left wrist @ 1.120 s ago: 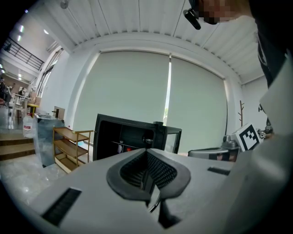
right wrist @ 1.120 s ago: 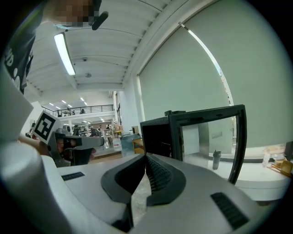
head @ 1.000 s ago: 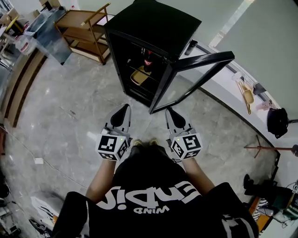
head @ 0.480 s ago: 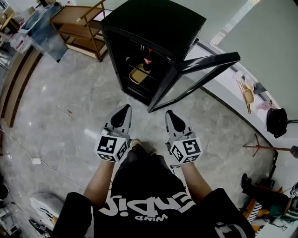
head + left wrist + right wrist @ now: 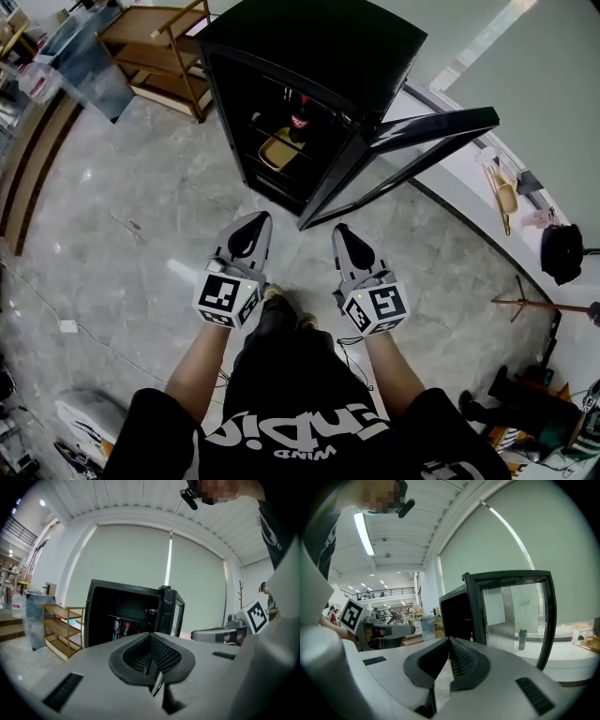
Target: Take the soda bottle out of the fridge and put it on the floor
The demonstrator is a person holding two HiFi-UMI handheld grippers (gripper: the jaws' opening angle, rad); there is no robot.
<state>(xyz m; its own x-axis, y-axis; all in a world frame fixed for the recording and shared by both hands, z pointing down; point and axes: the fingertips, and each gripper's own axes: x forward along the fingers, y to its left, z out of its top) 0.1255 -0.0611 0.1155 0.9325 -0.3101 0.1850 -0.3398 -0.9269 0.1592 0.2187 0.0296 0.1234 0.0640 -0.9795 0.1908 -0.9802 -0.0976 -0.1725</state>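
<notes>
**A:** Progress on the task?

**B:** Nearest: left tool (image 5: 255, 221) and right tool (image 5: 341, 230), each with jaws pressed together and nothing between them, held side by side over the grey marbled floor (image 5: 141, 197). Beyond them: small black fridge (image 5: 319, 47), its glass door (image 5: 412, 141) swung open. Innermost: dark soda bottle with a red label (image 5: 300, 121), upright on a shelf inside. Removal not begun; placing on the floor also outstanding.

**A:** Bottle relative to the tools?

**B:** Well apart, ahead of both. The left tool faces the opening; the right tool faces the door.
</notes>
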